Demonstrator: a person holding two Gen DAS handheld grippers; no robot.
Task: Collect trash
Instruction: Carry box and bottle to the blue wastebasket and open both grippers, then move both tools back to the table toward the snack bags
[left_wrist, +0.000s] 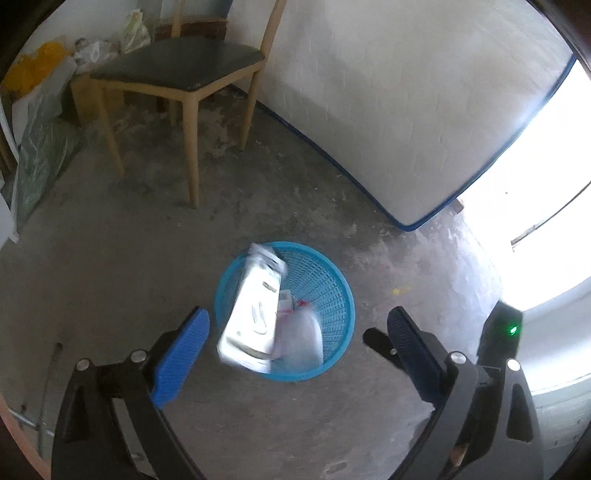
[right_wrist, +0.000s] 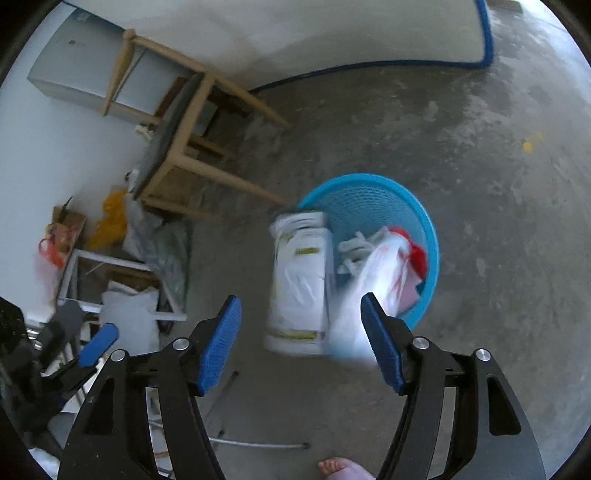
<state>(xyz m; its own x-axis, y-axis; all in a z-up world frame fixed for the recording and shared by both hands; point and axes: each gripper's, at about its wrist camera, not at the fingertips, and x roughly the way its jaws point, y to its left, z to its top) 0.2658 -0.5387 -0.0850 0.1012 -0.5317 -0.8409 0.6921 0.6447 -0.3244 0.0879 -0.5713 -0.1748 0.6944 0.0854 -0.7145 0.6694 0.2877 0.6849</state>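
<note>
Blue mesh wastebasket (left_wrist: 332, 291) (right_wrist: 373, 199) standing on bare concrete floor (left_wrist: 110, 280) (right_wrist: 480, 147), near wooden chair (left_wrist: 177, 70) (right_wrist: 177, 147) and white mattress (left_wrist: 406, 103). White printed carton (left_wrist: 255, 314) (right_wrist: 299, 288), blurred, leaning tilted over the basket's rim, upper end sticking out. Translucent white plastic bag (left_wrist: 299, 339) (right_wrist: 369, 295) with red scraps lying beside it inside. Left gripper (left_wrist: 295, 332) hanging above, gaping wide, gripping nothing. Right gripper (right_wrist: 301, 339) likewise spread wide, carrying nothing.
</note>
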